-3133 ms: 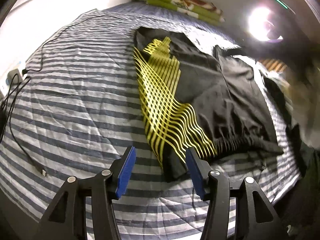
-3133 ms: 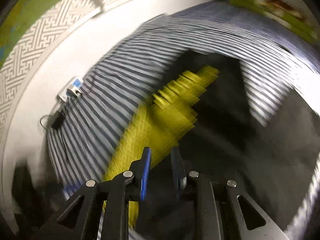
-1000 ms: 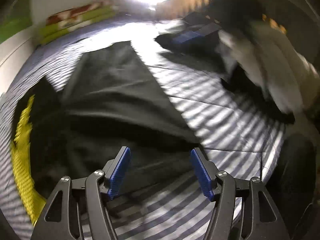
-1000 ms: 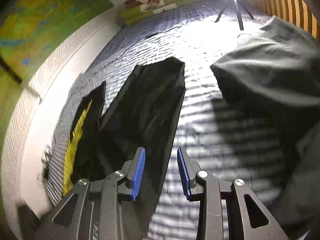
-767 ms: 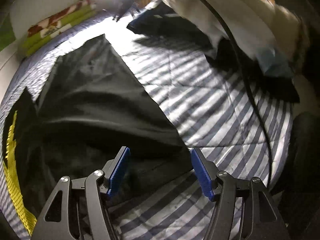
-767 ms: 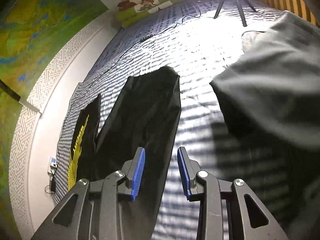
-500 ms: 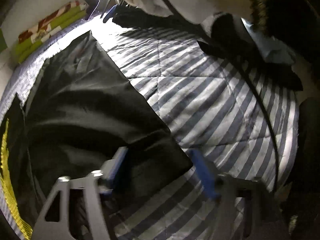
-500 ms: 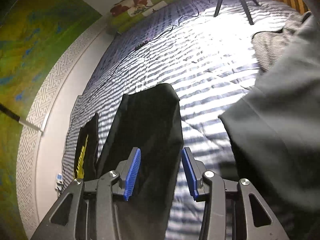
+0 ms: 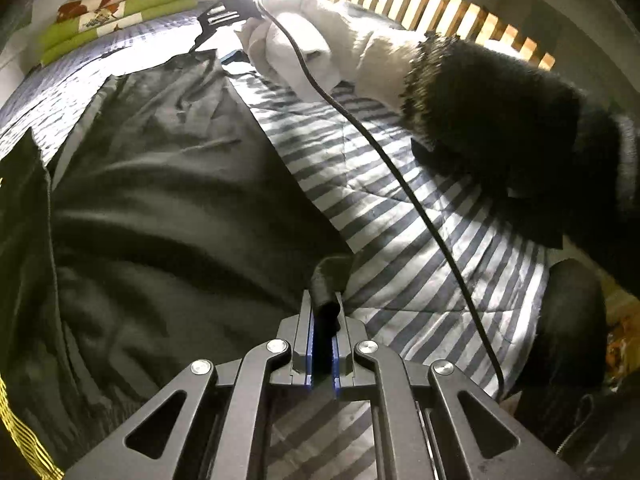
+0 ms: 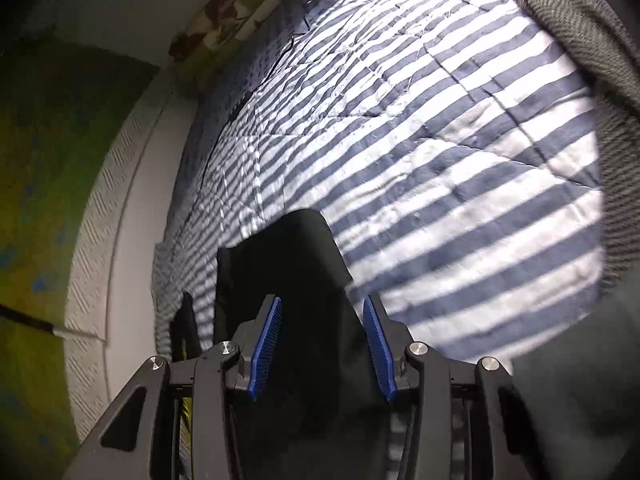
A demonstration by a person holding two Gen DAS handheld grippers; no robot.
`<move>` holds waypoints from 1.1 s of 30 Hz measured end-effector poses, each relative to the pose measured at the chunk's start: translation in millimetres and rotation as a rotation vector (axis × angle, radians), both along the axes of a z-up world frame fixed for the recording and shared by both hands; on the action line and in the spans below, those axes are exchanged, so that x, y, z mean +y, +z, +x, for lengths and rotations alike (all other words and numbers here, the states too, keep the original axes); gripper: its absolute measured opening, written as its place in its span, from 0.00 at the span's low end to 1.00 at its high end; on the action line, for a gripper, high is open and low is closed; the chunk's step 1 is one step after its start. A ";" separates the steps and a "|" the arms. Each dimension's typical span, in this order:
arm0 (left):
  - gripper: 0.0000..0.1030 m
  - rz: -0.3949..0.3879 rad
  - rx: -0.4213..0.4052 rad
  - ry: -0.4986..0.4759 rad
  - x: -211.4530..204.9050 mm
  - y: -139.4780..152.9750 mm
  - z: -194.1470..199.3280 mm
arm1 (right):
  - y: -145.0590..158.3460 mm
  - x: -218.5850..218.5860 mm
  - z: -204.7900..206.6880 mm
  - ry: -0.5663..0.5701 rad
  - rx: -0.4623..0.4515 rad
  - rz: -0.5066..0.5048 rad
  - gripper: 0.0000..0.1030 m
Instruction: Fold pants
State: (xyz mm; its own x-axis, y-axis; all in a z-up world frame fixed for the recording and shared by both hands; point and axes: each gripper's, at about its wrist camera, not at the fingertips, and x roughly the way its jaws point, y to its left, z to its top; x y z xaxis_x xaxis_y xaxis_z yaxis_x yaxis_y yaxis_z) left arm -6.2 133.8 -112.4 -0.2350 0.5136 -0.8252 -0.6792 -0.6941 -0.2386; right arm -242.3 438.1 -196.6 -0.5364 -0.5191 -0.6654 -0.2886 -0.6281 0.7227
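Black pants [image 9: 168,216] are spread flat on a blue-and-white striped quilt [image 9: 432,248]; one leg runs toward the far end of the bed, waist end near the left wrist camera. A yellow line pattern [image 9: 24,436] is seen at the lower left edge of the fabric in the left wrist view.

The left gripper [image 9: 322,344] is clenched on a bunched corner of the pants at the near right edge of the garment; a dark roll of fabric is pinched between the blue pads [image 9: 308,344] and sticks up past them. The jaws are pressed nearly together around it.

The right gripper [image 10: 322,344] is held with jaws spread wide, blue pads [image 10: 266,344] well apart, nothing gripped. The end of a pants leg [image 10: 280,264] is seen between and beyond the fingers, lying on the quilt; whether the fingers touch the cloth cannot be told.

A black cable [image 9: 360,128] is draped across the quilt in the left wrist view, running from a black device [image 9: 228,8] at the far end toward the near right. A white sleeve [image 9: 320,44] and dark hair [image 9: 492,108] of a person are seen upper right. Folded green and patterned bedding [image 9: 116,8] is stacked at the far left against the wall. A slatted wooden headboard [image 9: 432,4] is seen behind. A grey knit garment [image 10: 588,40] is seen at the right edge of the right wrist view.
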 end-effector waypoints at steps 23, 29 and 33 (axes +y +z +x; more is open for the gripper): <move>0.05 0.274 -0.017 0.334 -178.1 58.0 8.1 | 167.2 -174.1 -39.5 0.135 0.198 0.586 0.02; 0.05 0.280 -0.053 0.527 -267.9 33.2 13.7 | 168.1 -288.3 -68.2 0.242 0.222 0.632 0.02; 0.05 0.279 -0.062 0.596 -307.9 18.2 22.2 | 150.7 -376.6 -86.4 0.341 0.232 0.672 0.02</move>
State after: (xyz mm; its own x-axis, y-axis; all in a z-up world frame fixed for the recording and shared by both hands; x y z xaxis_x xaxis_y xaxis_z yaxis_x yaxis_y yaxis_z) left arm 16.0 -174.2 -94.2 -0.5014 0.5068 -0.7013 -0.1765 -0.8534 -0.4905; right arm -328.7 61.5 -45.9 -0.5835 -0.2061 -0.7855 0.1108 -0.9784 0.1744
